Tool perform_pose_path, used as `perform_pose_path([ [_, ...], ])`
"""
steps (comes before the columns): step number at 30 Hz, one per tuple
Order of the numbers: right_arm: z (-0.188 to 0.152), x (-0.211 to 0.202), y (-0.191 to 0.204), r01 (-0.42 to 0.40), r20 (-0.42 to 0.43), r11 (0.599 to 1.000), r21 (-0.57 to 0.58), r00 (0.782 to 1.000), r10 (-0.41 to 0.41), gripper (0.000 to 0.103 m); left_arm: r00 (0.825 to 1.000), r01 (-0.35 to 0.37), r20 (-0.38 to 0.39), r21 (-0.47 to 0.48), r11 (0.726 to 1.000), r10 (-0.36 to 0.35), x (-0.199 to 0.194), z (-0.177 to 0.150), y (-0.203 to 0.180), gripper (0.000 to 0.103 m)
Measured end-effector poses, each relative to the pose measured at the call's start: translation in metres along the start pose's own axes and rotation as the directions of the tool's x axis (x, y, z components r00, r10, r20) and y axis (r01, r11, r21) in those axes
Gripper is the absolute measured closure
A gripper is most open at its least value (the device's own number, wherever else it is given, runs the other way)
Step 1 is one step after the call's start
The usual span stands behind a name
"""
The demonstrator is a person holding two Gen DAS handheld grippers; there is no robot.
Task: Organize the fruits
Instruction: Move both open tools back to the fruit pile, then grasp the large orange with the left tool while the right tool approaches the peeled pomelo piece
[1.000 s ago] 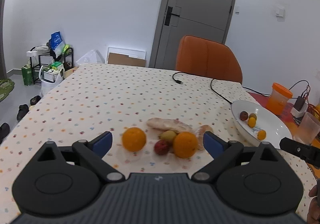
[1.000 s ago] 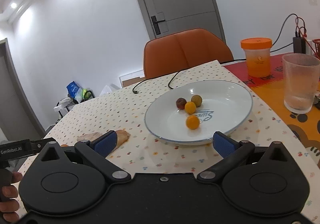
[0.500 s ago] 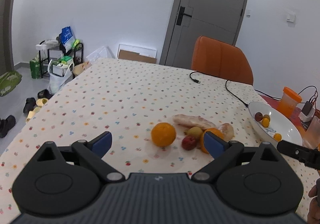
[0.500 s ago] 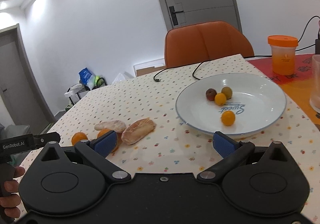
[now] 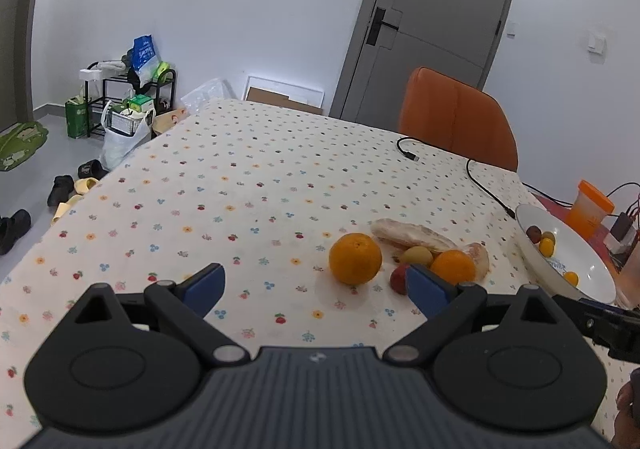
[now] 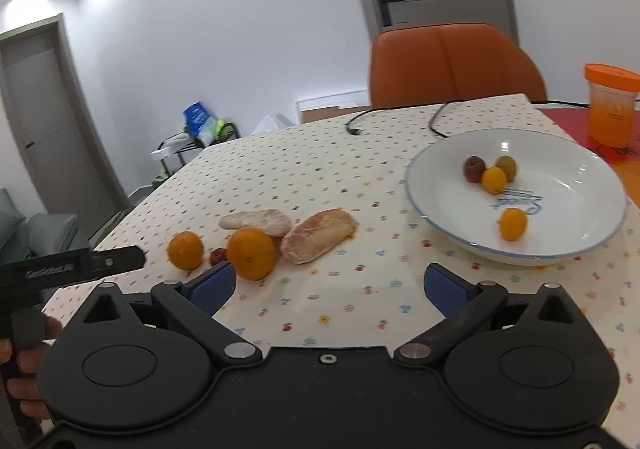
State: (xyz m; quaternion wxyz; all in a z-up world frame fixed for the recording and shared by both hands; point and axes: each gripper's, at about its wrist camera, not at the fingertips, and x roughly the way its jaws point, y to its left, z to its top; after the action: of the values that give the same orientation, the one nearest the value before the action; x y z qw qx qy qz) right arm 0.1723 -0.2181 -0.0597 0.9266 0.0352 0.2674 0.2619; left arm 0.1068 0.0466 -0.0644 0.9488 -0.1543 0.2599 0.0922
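Two oranges (image 5: 355, 259) (image 5: 453, 267), a small red fruit (image 5: 398, 279), a greenish fruit (image 5: 417, 255) and two peeled pomelo segments (image 5: 408, 235) lie grouped on the dotted tablecloth. My left gripper (image 5: 314, 287) is open and empty, hovering short of the left orange. The white plate (image 6: 568, 209) holds several small fruits, among them a yellow one (image 6: 513, 223). My right gripper (image 6: 328, 287) stands wide with its jaws closing slightly and nothing between them. The nearer orange (image 6: 252, 253) sits just past its left fingertip (image 6: 212, 285).
An orange chair (image 6: 452, 61) stands at the far side. A black cable (image 5: 480, 181) runs over the cloth towards the plate. An orange-lidded jar (image 6: 610, 105) stands behind the plate on a red mat. The left tool (image 6: 72, 269) and a hand show at the right view's left edge.
Both views have swung left. In the left view the fruit pile slid right of centre. In the right view the plate shifted right and the pile with both oranges came into sight.
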Motion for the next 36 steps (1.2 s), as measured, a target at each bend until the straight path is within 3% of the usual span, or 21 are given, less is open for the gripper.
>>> perform_pose_path([
  [4, 0.001, 0.009, 0.003, -0.039, -0.019, 0.999, 0.000, 0.999, 0.039, 0.015, 1.000, 0.005, -0.003, 0.009, 1.000, -0.005, 0.009, 0.000, -0.003, 0.010],
  [8, 0.003, 0.019, 0.005, -0.043, -0.032, 0.999, 0.004, 0.999, 0.043, 0.018, 1.000, 0.013, -0.003, 0.020, 1.000, -0.013, 0.018, 0.002, -0.006, 0.015],
  [16, 0.010, 0.037, -0.002, -0.036, -0.055, 0.999, 0.029, 0.998, 0.037, 0.028, 0.999, 0.033, -0.019, 0.019, 0.999, -0.033, 0.035, 0.005, -0.011, 0.038],
  [21, 0.016, 0.053, -0.006, -0.033, -0.067, 0.998, 0.047, 0.997, 0.036, 0.043, 0.998, 0.048, -0.031, 0.015, 0.999, -0.047, 0.046, 0.005, -0.015, 0.047],
  [26, 0.018, 0.066, -0.006, -0.032, -0.078, 0.998, 0.055, 0.996, 0.036, 0.044, 0.998, 0.062, -0.031, 0.030, 0.998, -0.061, 0.051, 0.005, -0.018, 0.048],
  [31, 0.019, 0.075, -0.005, -0.026, -0.089, 0.998, 0.055, 0.996, 0.031, 0.044, 0.996, 0.074, -0.043, 0.008, 0.997, -0.073, 0.057, 0.006, -0.014, 0.065],
  [36, 0.022, 0.085, -0.003, -0.017, -0.097, 0.999, 0.046, 0.995, 0.022, 0.044, 0.996, 0.075, -0.044, 0.003, 0.997, -0.074, 0.056, 0.006, -0.014, 0.066],
])
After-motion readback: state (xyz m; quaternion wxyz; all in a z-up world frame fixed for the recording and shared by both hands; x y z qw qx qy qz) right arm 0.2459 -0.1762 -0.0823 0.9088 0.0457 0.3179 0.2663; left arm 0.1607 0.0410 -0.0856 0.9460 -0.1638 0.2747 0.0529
